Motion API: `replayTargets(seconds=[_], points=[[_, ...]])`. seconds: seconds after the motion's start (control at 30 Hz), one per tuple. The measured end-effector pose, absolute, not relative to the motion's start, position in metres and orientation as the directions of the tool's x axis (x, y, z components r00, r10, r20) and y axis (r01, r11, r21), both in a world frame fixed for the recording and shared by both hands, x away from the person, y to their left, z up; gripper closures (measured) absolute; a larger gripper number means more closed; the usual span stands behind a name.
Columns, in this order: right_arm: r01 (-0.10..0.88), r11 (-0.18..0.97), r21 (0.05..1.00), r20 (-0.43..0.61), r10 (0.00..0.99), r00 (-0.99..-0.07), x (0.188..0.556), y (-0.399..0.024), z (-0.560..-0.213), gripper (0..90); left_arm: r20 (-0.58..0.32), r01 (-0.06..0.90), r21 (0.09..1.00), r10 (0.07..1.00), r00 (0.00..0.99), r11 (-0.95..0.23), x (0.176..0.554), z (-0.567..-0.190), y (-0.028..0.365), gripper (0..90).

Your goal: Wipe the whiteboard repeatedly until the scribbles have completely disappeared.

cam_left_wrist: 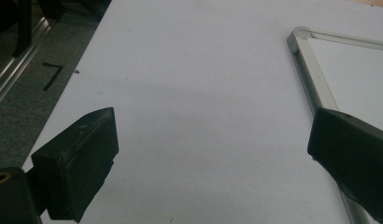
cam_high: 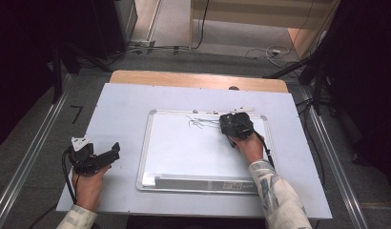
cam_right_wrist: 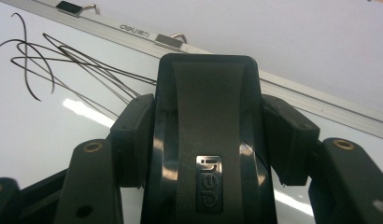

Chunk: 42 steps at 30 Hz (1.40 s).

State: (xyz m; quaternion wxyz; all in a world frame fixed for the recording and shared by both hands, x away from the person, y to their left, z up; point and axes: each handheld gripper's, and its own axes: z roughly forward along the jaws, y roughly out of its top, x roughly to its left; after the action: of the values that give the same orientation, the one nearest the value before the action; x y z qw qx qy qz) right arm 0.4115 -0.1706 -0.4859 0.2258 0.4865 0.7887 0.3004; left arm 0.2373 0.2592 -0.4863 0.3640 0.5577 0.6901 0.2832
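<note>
Right gripper (cam_right_wrist: pixel 208 140) clamps the black eraser (cam_right_wrist: pixel 208 116), on the whiteboard (cam_high: pixel 184 152) near its top edge beside the pen scribbles (cam_right_wrist: pixel 63 65). Recommend flat, even pressure, sweeping fully across the marks. Left gripper (cam_left_wrist: pixel 213 154) idles, jaws spread and empty.

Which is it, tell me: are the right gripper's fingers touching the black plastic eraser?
Touching: in the right gripper view both fingers press the black plastic eraser sides.

Lab: rail-framed table (cam_high: pixel 112 124), floor cables (cam_high: pixel 260 51)

The whiteboard (cam_right_wrist: pixel 45 135) is glossy with a brushed-metal frame, and the eraser (cam_right_wrist: pixel 208 140) is shiny black plastic (embossed logo).
</note>
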Motion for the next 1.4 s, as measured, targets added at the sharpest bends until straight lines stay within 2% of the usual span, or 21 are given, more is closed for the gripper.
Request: replayTargets(seconds=[1.4], points=[[0.586,0.408,0.7,-0.057,0.85,-0.523,0.413,-0.114,-0.488,38.5,-0.192,0.561,0.798,0.975,-0.109,0.22,0.237,-0.486,0.259,2.1]])
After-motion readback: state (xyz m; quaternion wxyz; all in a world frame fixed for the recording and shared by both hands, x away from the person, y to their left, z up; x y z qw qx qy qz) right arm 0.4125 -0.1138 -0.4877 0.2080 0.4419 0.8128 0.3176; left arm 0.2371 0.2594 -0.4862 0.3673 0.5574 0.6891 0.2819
